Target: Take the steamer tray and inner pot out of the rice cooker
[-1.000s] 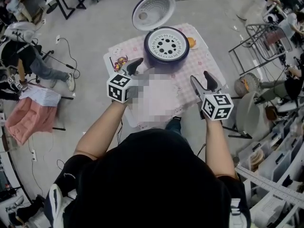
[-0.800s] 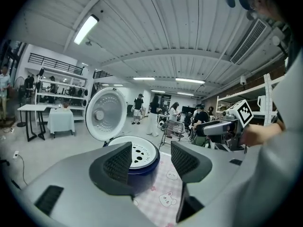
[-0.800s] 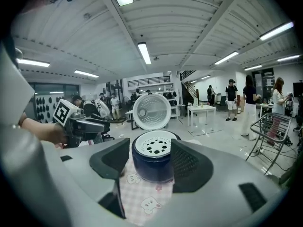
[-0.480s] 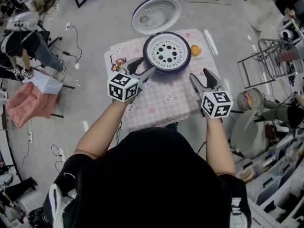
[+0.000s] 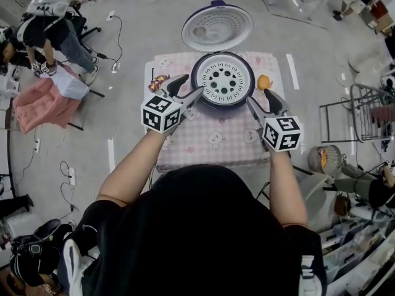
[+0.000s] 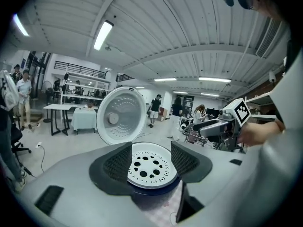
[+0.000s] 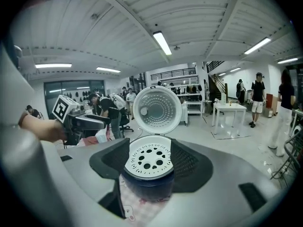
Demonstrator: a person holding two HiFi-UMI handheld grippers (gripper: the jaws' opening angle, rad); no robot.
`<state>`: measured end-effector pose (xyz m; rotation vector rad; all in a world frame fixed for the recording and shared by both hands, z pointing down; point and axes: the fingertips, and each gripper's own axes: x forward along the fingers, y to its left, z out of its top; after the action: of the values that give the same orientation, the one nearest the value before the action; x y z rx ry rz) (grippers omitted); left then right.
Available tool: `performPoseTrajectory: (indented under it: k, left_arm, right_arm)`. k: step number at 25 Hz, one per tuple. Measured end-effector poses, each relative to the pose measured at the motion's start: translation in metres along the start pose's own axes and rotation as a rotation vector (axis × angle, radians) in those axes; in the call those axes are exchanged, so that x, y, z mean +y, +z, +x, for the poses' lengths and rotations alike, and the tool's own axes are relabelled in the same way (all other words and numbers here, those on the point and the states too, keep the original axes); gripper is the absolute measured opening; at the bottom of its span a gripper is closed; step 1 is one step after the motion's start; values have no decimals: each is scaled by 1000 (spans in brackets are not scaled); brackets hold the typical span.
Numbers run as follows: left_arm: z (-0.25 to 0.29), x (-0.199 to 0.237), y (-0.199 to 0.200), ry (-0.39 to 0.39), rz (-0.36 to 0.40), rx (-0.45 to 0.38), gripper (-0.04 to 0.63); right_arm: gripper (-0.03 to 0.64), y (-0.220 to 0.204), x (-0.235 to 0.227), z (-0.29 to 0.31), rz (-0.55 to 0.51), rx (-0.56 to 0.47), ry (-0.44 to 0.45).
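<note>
The steamer tray (image 5: pixel 223 79) looks like smooth, matt white plastic. The rice cooker (image 7: pixel 150 186) has a dark blue, glossy body. The inner face of its lid (image 5: pixel 217 27) is pale and dimpled, with a metal sheen. The tablecloth (image 5: pixel 210 134) is pink checked cloth. The left gripper (image 5: pixel 187 86) and right gripper (image 5: pixel 259 98) have matt grey plastic shells. Their black pads (image 6: pixel 118 162) are rough and finely gridded. The floor (image 5: pixel 136 36) is smooth and grey.

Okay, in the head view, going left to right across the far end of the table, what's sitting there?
small colourful item → rice cooker with the steamer tray in it → orange fruit
</note>
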<state>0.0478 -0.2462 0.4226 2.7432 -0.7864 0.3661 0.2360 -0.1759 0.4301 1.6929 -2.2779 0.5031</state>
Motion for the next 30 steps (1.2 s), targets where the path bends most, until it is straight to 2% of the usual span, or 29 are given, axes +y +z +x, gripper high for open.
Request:
performPoseTrajectory:
  k: [8, 15, 22, 27, 30]
  left_arm:
    - [-1, 9, -4, 114, -40, -8, 264]
    - [-8, 12, -7, 162, -61, -16, 264]
    - [-13, 13, -20, 189, -94, -12, 265]
    - [-17, 16, -23, 193, -106, -12, 265]
    - [-25, 20, -30, 206, -121, -13, 265]
  right_arm:
    - [279, 3, -11, 32, -72, 70, 139]
    - [279, -5, 4, 50, -150, 182, 262]
    - [264, -31, 35, 69, -298, 359, 430]
    - [264, -71, 62, 79, -413, 558, 580]
    - [264, -91, 73, 83, -481, 631, 639]
